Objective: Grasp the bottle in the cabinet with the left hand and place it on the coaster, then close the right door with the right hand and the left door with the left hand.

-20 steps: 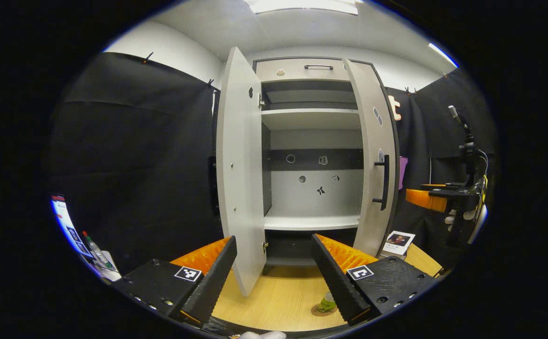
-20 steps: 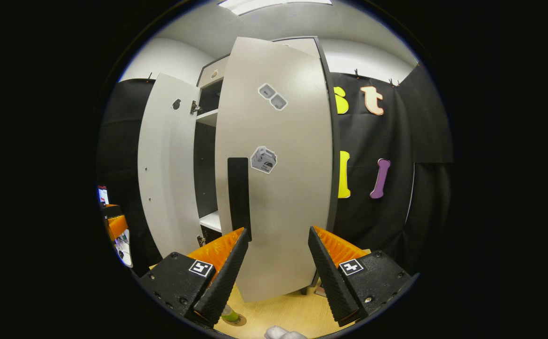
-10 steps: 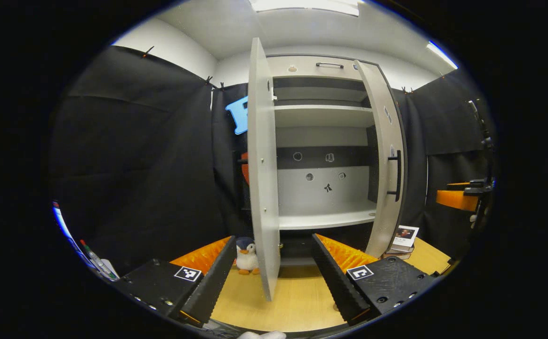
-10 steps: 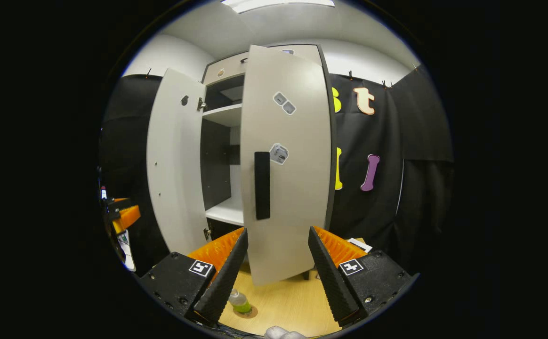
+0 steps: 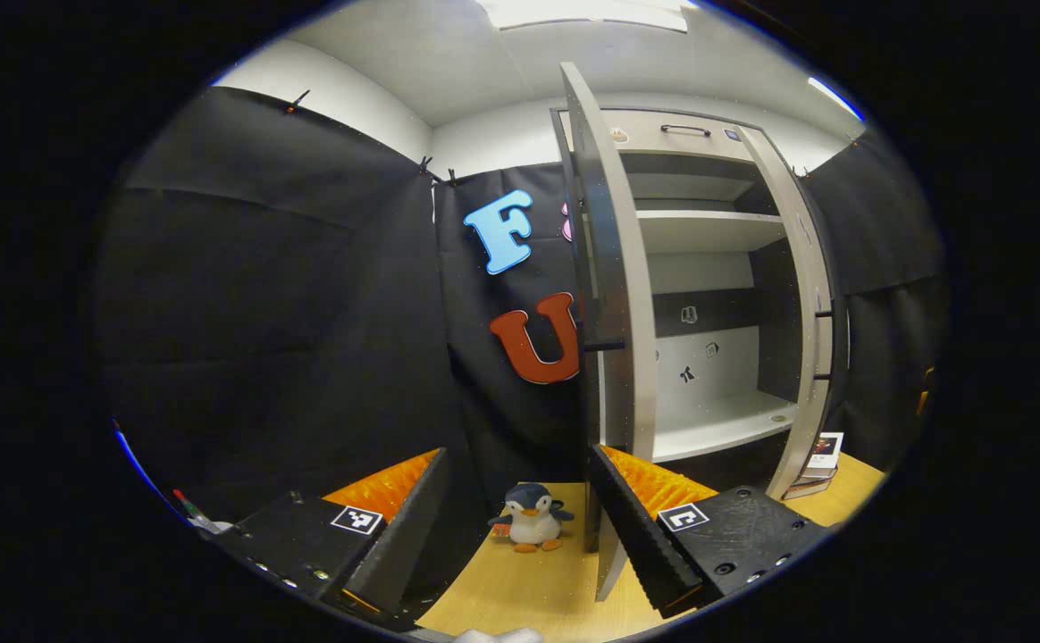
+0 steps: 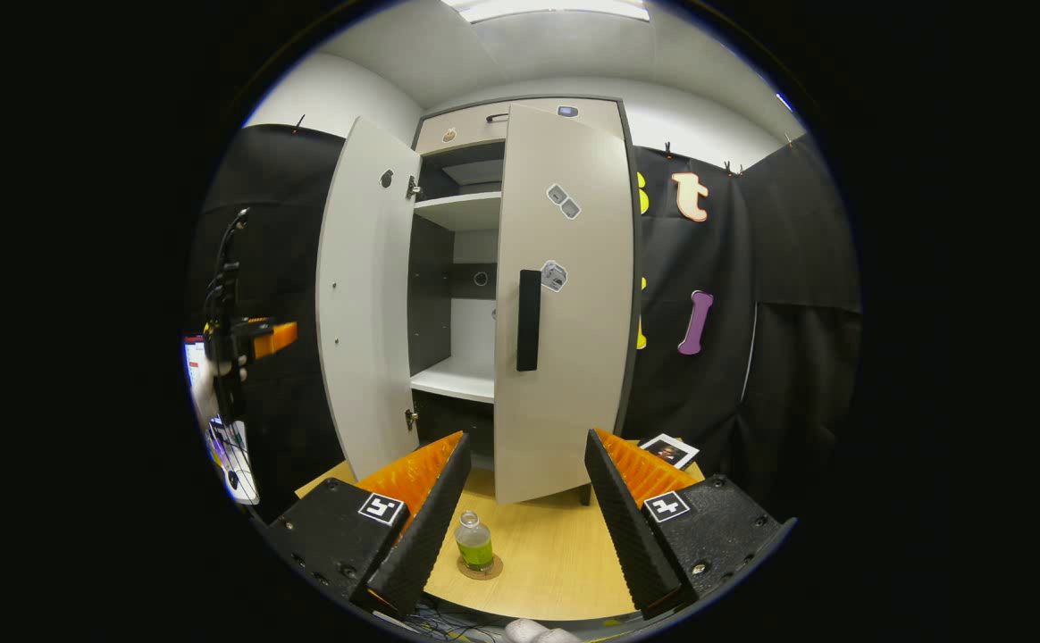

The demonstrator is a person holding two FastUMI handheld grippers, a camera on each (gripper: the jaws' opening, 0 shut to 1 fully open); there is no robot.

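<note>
- Wooden bench [image 6: 565, 572] lies under our right gripper [image 6: 520, 518], spread and holding nothing; it has backed off from the right door [image 6: 565, 295].
- Our left gripper [image 5: 515, 527], spread too, has swung leftward past the left door [image 5: 618, 268].
- On the coaster [image 6: 481, 569] stands the bottle [image 6: 473, 542]; we see bare cabinet [image 6: 471, 268] shelves.

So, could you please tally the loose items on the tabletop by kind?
Bottle: 1
Coaster: 1
Penguin plush toy: 1
Book stack: 1
Total: 4
</note>
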